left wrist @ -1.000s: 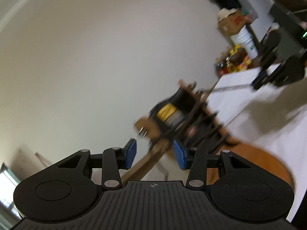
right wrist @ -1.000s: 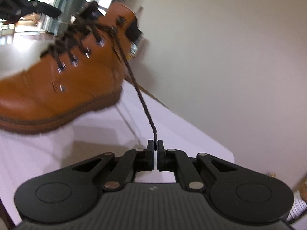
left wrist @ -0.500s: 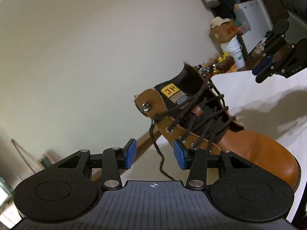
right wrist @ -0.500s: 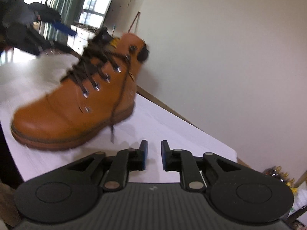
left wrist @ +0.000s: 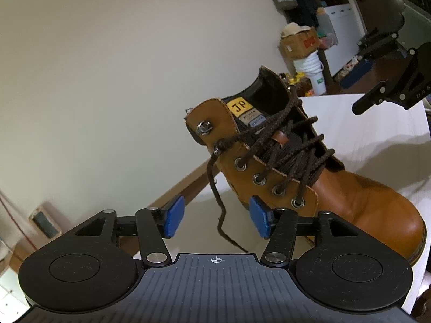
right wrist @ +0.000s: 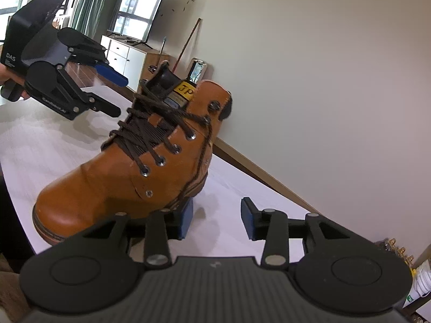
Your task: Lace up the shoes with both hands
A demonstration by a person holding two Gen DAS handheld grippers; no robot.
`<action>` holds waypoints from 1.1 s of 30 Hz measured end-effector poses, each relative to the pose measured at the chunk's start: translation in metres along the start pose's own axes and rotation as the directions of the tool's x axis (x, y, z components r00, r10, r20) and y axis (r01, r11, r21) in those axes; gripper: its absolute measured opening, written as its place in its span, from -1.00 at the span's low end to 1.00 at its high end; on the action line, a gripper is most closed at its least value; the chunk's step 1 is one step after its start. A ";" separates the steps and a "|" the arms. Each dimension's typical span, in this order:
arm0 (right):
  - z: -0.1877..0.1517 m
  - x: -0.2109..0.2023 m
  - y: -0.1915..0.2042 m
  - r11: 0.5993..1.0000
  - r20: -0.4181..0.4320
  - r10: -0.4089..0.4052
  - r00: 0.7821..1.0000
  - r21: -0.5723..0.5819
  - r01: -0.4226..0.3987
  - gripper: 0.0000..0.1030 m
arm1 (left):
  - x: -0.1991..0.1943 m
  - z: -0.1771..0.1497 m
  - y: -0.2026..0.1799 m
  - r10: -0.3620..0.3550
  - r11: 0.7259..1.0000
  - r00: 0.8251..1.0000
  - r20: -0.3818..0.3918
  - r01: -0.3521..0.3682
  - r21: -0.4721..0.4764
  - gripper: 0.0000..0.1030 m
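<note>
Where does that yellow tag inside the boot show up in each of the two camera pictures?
Left wrist view: the yellow tag sits just above centre, on the tongue inside the boot's collar.
Right wrist view: the yellow tag sits upper centre-left, near the boot's top.
Shared landmark: the tan boot with dark laces.

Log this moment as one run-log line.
left gripper: opening, lace end loose between jaws | right gripper: opening, empty | boot: upright on white table | top hooks unlaced
</note>
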State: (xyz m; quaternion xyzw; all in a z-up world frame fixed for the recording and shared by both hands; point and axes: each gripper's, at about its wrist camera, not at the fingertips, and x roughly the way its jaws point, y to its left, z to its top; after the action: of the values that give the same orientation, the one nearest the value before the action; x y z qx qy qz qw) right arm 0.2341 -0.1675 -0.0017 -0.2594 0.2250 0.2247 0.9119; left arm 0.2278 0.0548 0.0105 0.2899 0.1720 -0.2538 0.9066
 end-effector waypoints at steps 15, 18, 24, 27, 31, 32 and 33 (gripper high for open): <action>-0.038 -0.055 -0.051 1.000 0.006 -0.030 1.000 -0.010 0.030 0.40 | -0.001 -0.004 -0.001 0.011 1.000 0.999 0.038 -0.011 -0.015 0.73; -0.034 -0.049 -0.048 1.000 0.018 -0.014 1.000 0.019 0.014 0.41 | -0.005 -0.005 0.001 0.024 1.000 0.998 0.062 -0.023 -0.018 0.81; -0.028 -0.046 -0.037 0.999 0.105 -0.041 0.994 0.010 0.040 0.80 | -0.010 -0.008 0.009 -0.011 0.999 0.994 0.106 0.017 -0.048 0.99; -0.027 -0.046 -0.034 0.998 0.137 -0.043 0.990 0.046 0.037 0.97 | -0.012 -0.009 0.013 -0.018 0.997 0.994 0.104 0.025 -0.067 1.00; -0.025 -0.039 -0.045 0.977 0.146 -0.007 0.989 0.213 -0.025 0.99 | -0.013 -0.007 0.019 -0.052 0.993 0.994 0.100 0.062 -0.096 1.00; -0.024 -0.036 -0.047 0.970 0.144 -0.001 0.990 0.241 -0.034 0.99 | -0.012 -0.007 0.020 -0.060 0.993 0.993 0.099 0.070 -0.097 1.00; -0.023 -0.031 -0.048 0.963 0.143 -0.003 0.990 0.267 -0.035 0.99 | -0.011 -0.006 0.020 -0.062 0.993 0.993 0.097 0.071 -0.096 1.00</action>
State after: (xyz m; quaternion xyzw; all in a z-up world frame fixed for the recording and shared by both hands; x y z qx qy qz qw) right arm 0.2276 -0.2271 0.0150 -0.1150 0.1900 0.2173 0.9505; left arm 0.2284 0.0764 0.0195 0.2261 0.1510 -0.2883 0.9181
